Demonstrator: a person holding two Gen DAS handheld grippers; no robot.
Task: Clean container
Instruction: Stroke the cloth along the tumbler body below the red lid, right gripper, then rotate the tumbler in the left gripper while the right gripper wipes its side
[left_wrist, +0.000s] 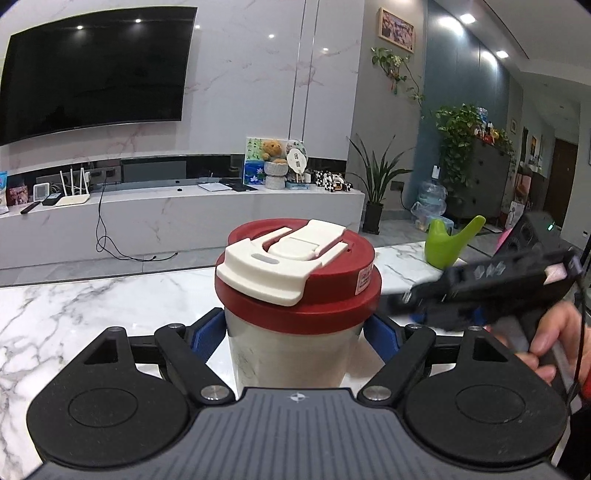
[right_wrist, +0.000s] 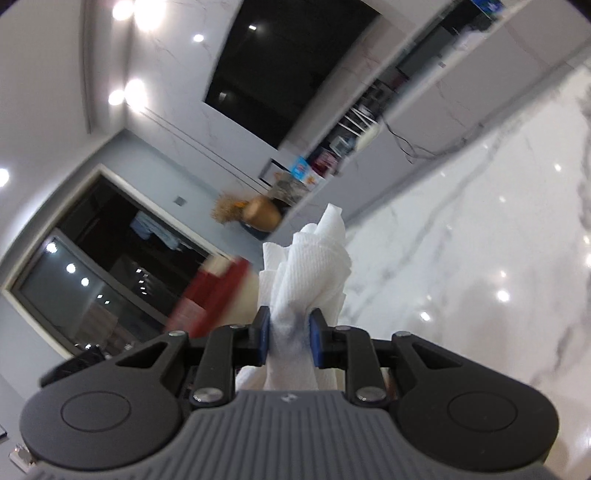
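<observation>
Container (left_wrist: 295, 295) base hidden — gripper (left_wrist: 295, 332)

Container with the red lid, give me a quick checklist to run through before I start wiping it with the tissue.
1. Left claw grips the container: ok, blue pads press both sides of the body just below the lid.
2. Container upright: ok, it stands straight between the fingers.
3. Red lid closed: ok, the white flap lies flat on top.
4. Right claw holds the tissue: ok, the wad is pinched between the pads and sticks out ahead.
5. Tissue touching the container: not ok, the left wrist view shows the right claw beside the lid, tissue hidden.
6. Dirt on the container: cannot tell, only faint marks on the body.
</observation>
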